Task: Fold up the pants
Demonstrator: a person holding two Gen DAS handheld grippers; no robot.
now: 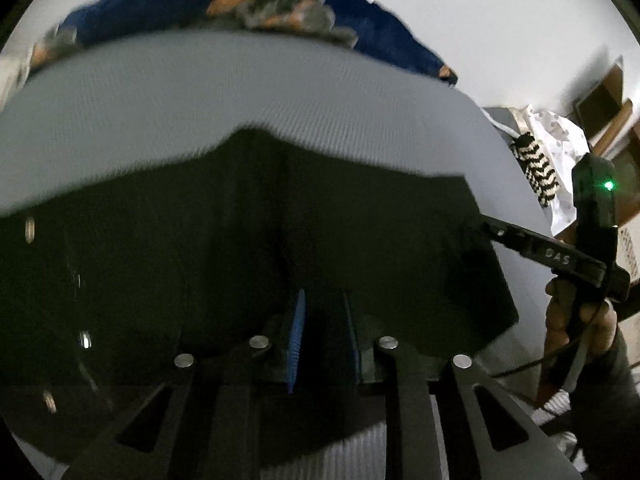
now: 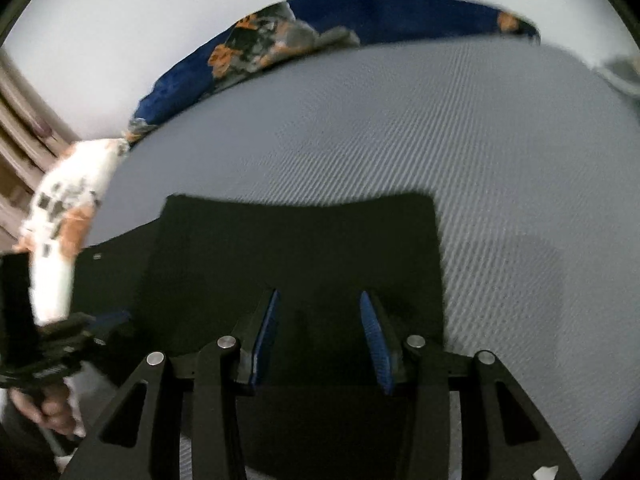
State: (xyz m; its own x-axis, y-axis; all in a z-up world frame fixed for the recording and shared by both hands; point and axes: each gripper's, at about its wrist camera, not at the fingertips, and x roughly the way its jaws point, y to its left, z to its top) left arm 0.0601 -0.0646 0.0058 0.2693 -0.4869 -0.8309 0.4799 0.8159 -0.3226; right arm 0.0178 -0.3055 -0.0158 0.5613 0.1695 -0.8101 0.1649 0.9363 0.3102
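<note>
Black pants (image 1: 240, 220) lie flat on a grey ribbed bed surface (image 1: 200, 92). In the left wrist view my left gripper (image 1: 322, 320) sits low over the near edge of the pants, its blue-padded jaws a small gap apart with dark cloth between them. The right gripper (image 1: 476, 228) reaches in from the right at the pants' right edge. In the right wrist view the pants (image 2: 300, 240) show as a folded dark panel, and my right gripper (image 2: 320, 320) hovers over the near part with jaws spread wide and empty. The left gripper (image 2: 100, 328) shows at far left.
A blue floral blanket (image 1: 280, 8) lies along the far edge of the bed. A pile of patterned laundry (image 1: 548, 160) sits at the right beyond the bed. A white-and-orange cloth (image 2: 68, 216) shows at the left edge of the right wrist view.
</note>
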